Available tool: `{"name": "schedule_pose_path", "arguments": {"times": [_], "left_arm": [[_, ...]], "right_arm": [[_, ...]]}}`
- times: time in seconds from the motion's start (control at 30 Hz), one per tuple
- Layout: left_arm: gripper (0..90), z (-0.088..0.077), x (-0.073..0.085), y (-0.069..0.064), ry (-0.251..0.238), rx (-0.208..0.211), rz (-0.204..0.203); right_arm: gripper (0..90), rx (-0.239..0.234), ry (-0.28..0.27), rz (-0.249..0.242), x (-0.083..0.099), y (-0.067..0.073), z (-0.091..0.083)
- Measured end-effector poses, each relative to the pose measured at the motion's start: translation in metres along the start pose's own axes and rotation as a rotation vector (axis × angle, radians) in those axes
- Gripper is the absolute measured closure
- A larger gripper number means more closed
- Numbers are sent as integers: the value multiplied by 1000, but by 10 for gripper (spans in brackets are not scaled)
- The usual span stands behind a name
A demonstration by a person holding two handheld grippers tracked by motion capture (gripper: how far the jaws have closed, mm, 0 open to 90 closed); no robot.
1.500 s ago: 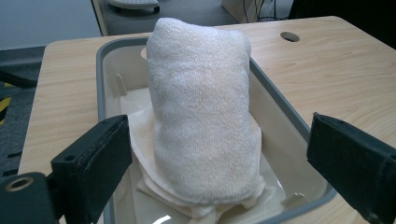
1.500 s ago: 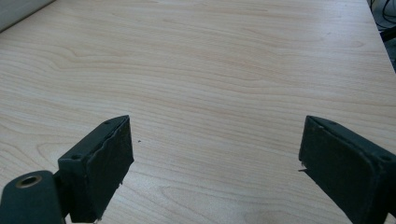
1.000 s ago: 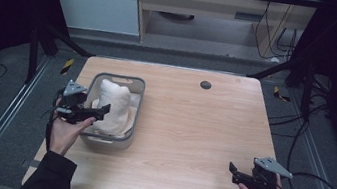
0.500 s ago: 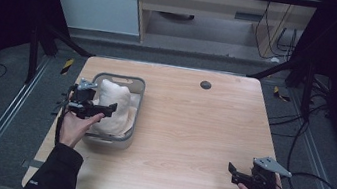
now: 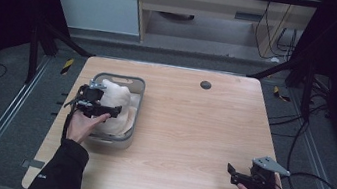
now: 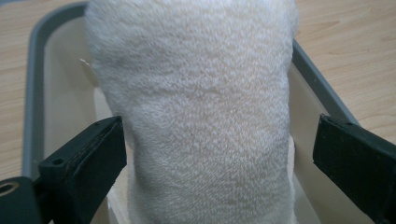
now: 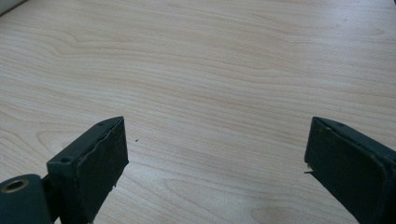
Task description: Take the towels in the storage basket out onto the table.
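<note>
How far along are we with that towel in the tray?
Done: left gripper is over the grey tray, jaws open on either side of the white towel. In hand: nothing is clamped yet. Left: closing on the towel and lifting it out. Right gripper rests open above the bare table.

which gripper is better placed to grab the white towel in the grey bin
Left. The left gripper hangs open over the white towel, jaws either side; the right gripper is across the table.

Bare tabletop [image 5: 191, 128] open from centre to right edge; small dark disc [image 5: 205, 85] near far edge; grey bin [image 5: 134, 112] at left, heaped with white towel [image 5: 114, 97] rising above rim; little room between towel and bin walls.
</note>
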State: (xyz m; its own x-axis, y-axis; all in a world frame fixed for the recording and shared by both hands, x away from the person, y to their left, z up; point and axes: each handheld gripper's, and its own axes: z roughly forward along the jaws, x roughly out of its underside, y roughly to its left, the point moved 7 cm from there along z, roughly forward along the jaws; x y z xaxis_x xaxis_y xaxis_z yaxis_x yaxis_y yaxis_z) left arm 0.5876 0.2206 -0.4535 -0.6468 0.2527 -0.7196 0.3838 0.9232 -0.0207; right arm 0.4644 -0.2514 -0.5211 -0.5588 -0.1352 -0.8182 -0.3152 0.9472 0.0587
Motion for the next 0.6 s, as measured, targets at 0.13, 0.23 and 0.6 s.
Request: {"name": "schedule_pose_path", "arguments": {"times": [0.13,0.23,0.6], "left_arm": [[26,9,6,1,36,-12,-2],[57,11,7,3,39,-24,-1],[211,16,10,3,33,-33,-7]], "right_arm": [[58,-6,10,1,1,1,1],[56,-8,16,-1,1,1,1],[54,-7,23,-5,2,1,2]]}}
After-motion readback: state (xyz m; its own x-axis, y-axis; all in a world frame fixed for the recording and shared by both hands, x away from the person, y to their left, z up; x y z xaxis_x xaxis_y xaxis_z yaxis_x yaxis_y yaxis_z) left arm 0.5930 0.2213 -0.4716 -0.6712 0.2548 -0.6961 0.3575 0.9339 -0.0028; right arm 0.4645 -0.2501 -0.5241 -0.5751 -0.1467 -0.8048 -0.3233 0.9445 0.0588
